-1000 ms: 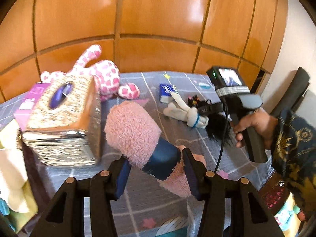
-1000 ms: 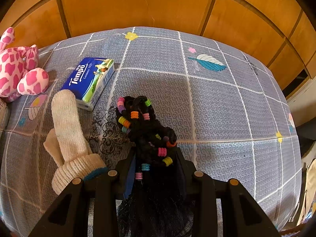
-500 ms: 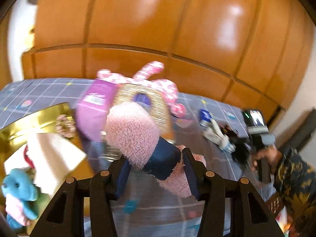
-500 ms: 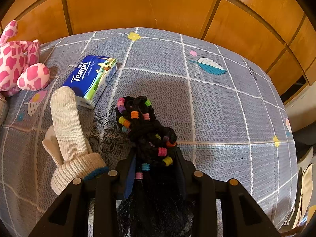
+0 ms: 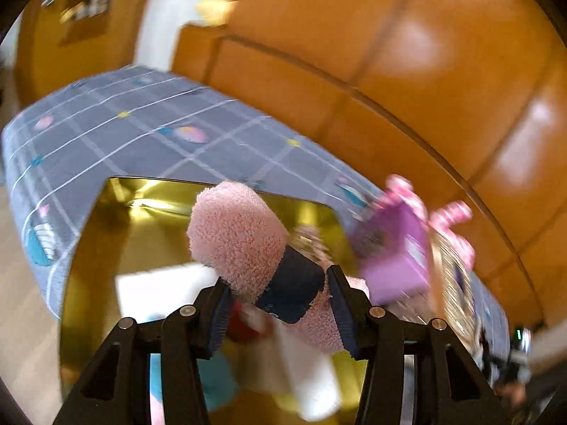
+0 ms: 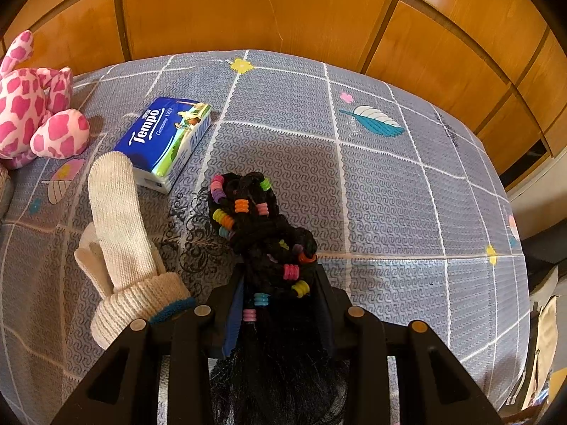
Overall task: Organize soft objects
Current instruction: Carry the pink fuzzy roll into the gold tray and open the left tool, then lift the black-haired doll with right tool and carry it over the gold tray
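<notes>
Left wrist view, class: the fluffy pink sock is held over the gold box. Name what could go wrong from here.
1. The pink sock is pinched only at its navy cuff, so its long end may drape over the gold box rim when released.
2. Items already fill the box, so it could land on top and slide out.
3. The right gripper grips black braided hair; beads may snag.

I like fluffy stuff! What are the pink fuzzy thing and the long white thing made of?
The pink fuzzy slipper looks like soft terry or fleece: its surface is nubbly loops, with a smooth dark navy band. The cream knitted sock looks like ribbed yarn knit, cotton or wool, judging by its stitch rows.
</notes>
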Available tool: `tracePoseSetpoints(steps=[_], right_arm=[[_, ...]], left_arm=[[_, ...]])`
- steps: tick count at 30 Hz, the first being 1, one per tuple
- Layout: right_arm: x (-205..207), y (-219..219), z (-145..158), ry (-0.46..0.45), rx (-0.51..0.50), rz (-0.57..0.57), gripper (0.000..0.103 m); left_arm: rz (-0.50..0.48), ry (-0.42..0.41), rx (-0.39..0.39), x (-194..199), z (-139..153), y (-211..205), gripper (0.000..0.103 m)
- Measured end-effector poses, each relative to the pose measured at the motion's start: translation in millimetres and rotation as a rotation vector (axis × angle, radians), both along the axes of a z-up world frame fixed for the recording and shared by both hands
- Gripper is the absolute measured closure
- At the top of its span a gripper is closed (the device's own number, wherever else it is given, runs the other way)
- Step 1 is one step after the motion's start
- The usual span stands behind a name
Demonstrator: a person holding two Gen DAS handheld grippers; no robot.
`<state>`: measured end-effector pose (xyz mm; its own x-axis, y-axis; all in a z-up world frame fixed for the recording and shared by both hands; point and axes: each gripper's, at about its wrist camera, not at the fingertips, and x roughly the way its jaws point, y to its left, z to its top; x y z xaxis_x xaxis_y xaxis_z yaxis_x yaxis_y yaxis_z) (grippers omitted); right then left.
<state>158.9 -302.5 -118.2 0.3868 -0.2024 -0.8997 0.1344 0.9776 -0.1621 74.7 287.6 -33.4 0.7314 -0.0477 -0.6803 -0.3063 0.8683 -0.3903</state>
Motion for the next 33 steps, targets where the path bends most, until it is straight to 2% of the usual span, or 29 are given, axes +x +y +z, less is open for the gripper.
tracePoseSetpoints(steps=[6, 9, 10, 12, 18, 26, 33], right_arm=[[-1, 1, 1, 0.002, -0.01, 0.002, 0.068], [-2, 1, 2, 0.001, -0.01, -0.001, 0.068], [-2, 1, 2, 0.001, -0.01, -0.001, 0.068], [-2, 1, 2, 0.0, -0.011, -0.002, 0.068], [-2, 0, 2, 0.0, -0.011, -0.001, 0.068], [2, -3, 3, 0.0, -0.003, -0.015, 0.068], [4, -4, 8, -0.019, -0.002, -0.031, 0.069]], left_arm=[[0.125, 0.06, 0.004, 19, -27, 50, 0.047], [0.168, 0.109, 0.021, 23, -37, 63, 0.033], [0.179, 0.113, 0.016, 25, -37, 64, 0.028], [0.185, 0.108, 0.015, 21, -35, 67, 0.027], [0.209, 0.097, 0.118, -2, -20, 46, 0.022], [0.058, 0.029, 0.268, -39, 2, -23, 0.022], [-0.051, -0.013, 0.312, -56, 11, -66, 0.021]])
